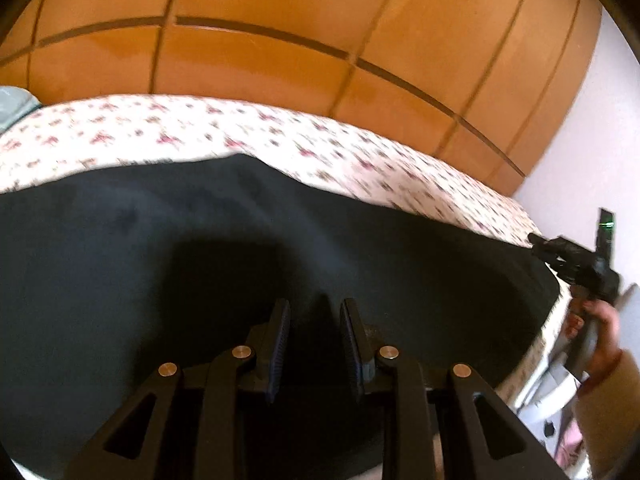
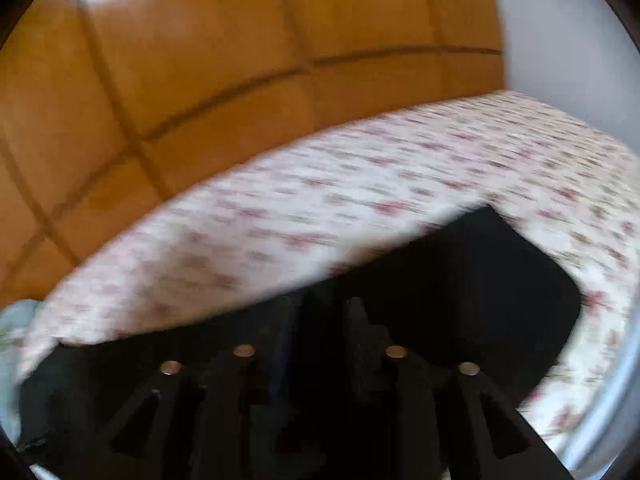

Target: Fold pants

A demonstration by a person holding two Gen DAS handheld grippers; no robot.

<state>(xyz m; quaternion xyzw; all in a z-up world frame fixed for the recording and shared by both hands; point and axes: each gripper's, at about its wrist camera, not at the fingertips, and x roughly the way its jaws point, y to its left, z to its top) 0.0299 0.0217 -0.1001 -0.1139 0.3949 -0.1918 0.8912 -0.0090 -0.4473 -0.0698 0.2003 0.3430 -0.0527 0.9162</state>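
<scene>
While the black pants point(image 1: 240, 264) lie spread flat on the flowered bedsheet point(image 1: 280, 136), we judge that we are between folds, with both claws free and lining up the next grab. Our left gripper point(image 1: 315, 340) hangs over the middle of the cloth with its pads set a little apart and nothing between them; the dark fabric runs out ahead of it and to both sides, and its far edge sits well ahead of the fingertips, with the wooden panelled wall point(image 1: 320, 20) beyond. Off to that claw's right, near the cloth's right end, our right hand point(image 1: 600, 332) carries the other tool. In its own blurred view the right gripper point(image 2: 320, 320) shows a clear gap between its pads, with no cloth pinched; the pants point(image 2: 460, 280) lie under it and ahead to its right, a rounded corner point(image 2: 560, 292) of them further right still. To do this step well, we would choose matching points at one edge of the pants, bring each claw low and let the lower pad slip beneath the whole stack of layers before closing. Grabbing only the top layer would probably peel the fold apart. Both ends should rise together so the cloth stays taut and square.
</scene>
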